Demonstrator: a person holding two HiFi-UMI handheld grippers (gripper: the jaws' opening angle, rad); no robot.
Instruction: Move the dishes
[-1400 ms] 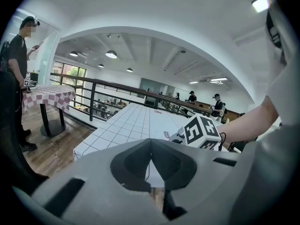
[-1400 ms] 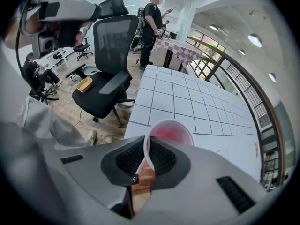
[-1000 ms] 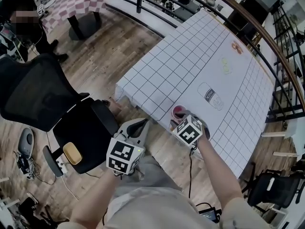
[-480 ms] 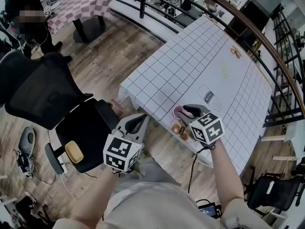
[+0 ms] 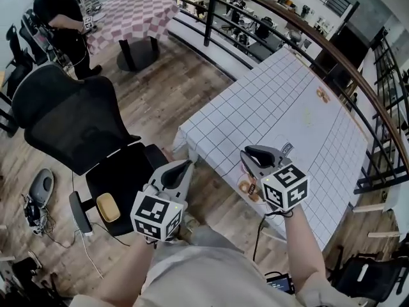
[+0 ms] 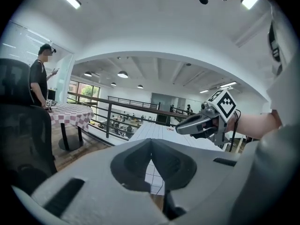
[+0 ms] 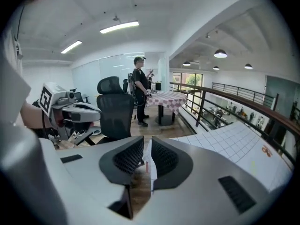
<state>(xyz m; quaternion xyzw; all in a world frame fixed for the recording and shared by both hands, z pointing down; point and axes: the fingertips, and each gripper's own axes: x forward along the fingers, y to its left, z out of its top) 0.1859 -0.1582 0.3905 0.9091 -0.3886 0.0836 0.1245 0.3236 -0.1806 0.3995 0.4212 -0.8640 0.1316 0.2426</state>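
So the dish (image 5: 245,187) is a small plate sitting right at the near edge of the counter (image 5: 268,107), roughly halfway along that edge. There's something brownish on it, I think, but my own gripper covers part of it from the head view, so don't quote me on that.

My right gripper (image 5: 246,152) is held over that same near edge, just beside the plate, with its marker cube hanging past the edge. Its jaws are clenched down to a thin slit with nothing between them; looking along them I only see floor and the counter's edge (image 7: 146,146).

My left gripper (image 5: 185,165) is off the counter completely, over the wood floor near the near-left corner. Its jaws are pressed together at the tips, also empty (image 6: 151,144).

Way over toward the far right edge of the counter there's a small orange thing (image 5: 323,95), well apart from the plate.

To my left is a black office chair (image 5: 77,126) with a yellow object (image 5: 107,207) on its seat. Past it a person (image 5: 61,15) stands beside a checkered table (image 5: 131,11).
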